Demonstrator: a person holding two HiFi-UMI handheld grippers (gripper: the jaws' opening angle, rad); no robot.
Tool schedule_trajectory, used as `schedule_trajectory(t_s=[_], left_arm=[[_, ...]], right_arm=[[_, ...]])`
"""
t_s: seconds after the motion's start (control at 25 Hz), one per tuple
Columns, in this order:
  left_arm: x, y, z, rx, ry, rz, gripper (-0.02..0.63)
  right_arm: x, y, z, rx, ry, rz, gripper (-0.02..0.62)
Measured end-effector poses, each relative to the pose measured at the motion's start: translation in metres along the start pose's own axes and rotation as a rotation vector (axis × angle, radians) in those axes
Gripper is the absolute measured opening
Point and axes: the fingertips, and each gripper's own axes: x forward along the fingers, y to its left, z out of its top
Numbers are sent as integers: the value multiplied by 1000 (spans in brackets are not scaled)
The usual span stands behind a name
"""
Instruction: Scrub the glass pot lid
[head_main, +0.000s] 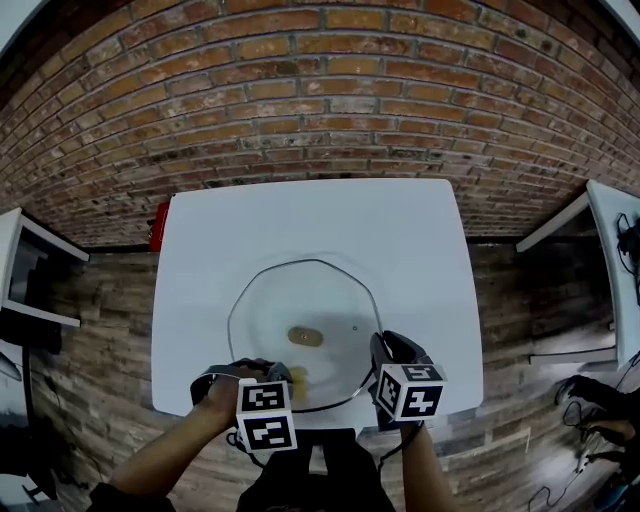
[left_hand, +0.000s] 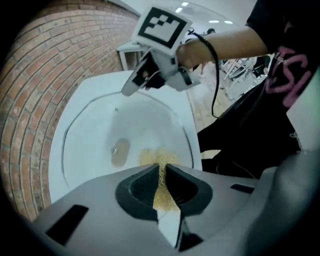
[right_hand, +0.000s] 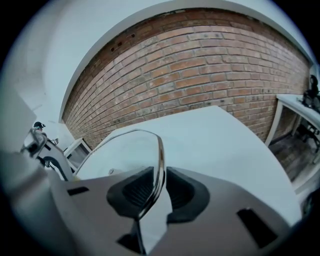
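The glass pot lid (head_main: 300, 300) lies flat on the white table (head_main: 300, 215), its knob (head_main: 305, 336) showing through the glass. My left gripper (head_main: 285, 372) is at the lid's near edge, shut on a golden mesh scrubber (left_hand: 164, 196) that rests on the glass. My right gripper (head_main: 383, 345) straddles the lid's metal rim (right_hand: 159, 150) at the near right. The rim runs between its pads, and a thin gap still shows on the right pad's side. The left gripper view shows the right gripper (left_hand: 127, 89) across the lid (left_hand: 135, 120).
A brick wall stands behind the table. A red object (head_main: 160, 225) sits at the table's left edge. White side tables stand at the far left (head_main: 20, 270) and far right (head_main: 610, 220). The floor is wood planks.
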Motion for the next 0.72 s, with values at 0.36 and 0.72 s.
schedule_trajectory(t_s=[0.36, 0.72], left_arm=[[-17, 159, -63, -258, 112, 277, 44], [-7, 173, 83, -121, -169, 309, 44]], right_arm=[[-2, 5, -1, -7, -3, 16, 87], [-5, 5, -2, 7, -19, 27, 87]])
